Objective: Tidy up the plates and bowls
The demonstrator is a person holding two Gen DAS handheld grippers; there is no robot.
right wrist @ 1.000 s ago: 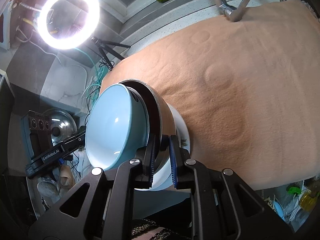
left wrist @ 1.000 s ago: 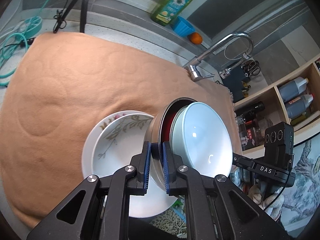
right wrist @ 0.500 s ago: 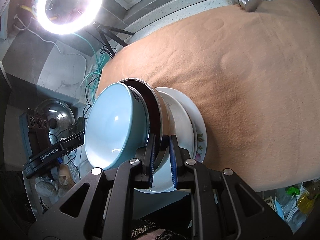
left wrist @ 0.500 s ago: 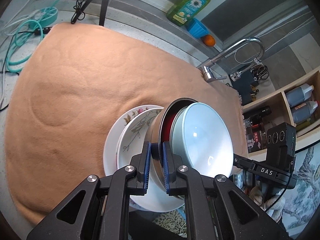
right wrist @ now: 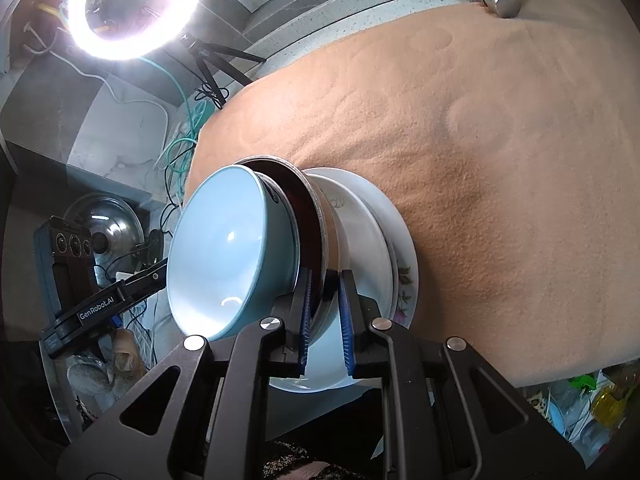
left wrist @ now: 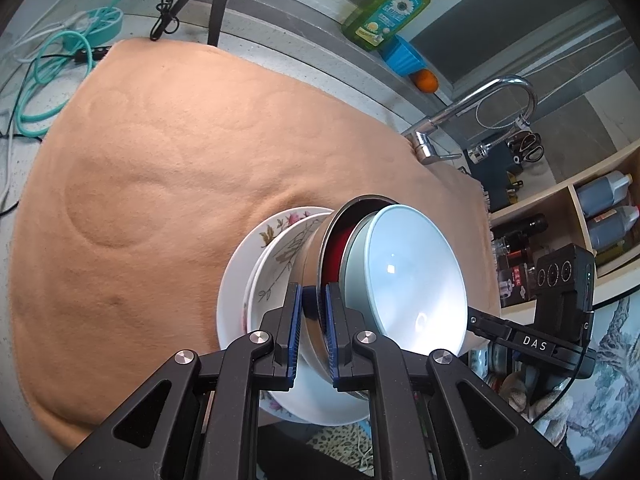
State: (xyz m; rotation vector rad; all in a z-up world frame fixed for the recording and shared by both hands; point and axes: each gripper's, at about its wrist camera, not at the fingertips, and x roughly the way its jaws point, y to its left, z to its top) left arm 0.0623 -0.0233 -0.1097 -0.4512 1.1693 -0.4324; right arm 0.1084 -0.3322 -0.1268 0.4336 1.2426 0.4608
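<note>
Left claw and right claw each clenched on the steel bowl rim, nested blue bowl mouth tilted sideways, plates beneath partly hidden.

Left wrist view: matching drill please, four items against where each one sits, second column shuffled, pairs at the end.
Items
1. light blue bowl
2. steel bowl
3. floral plates
4. dish soap bottle

Places
A. on the ledge behind the counter, next to a blue cup
B. stacked under the bowls, above the tan cloth
C. nested innermost, on top of the stack
D. rim pinched by the left gripper and the right gripper

Pairs: 1-C, 2-D, 3-B, 4-A
</note>
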